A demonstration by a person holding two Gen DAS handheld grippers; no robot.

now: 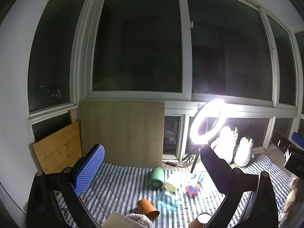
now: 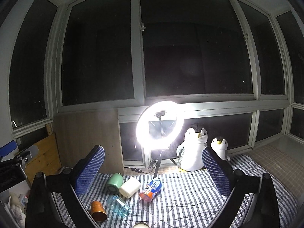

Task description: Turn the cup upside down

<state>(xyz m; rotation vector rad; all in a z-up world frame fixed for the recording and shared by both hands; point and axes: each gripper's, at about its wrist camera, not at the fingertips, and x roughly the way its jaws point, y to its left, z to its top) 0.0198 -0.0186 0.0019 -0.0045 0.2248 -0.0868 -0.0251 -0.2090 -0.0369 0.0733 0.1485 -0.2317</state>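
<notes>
I see the striped bed (image 2: 190, 199) below a lit ring light (image 2: 160, 124), with five cups lying on their sides, the orange cup (image 2: 97, 210) nearest left. My left gripper (image 1: 152, 168) and right gripper (image 2: 153, 168) hover above, fingers wide and empty.

The striped quilt (image 2: 180, 199) is looking like soft matt cloth. The blue-green jar (image 2: 118, 205) is showing clear glossy glass, the orange cup (image 2: 97, 210) a dull leathery skin. The far left boards (image 1: 58, 148) are showing bare wood, the penguins (image 2: 195, 152) plush fabric.
</notes>
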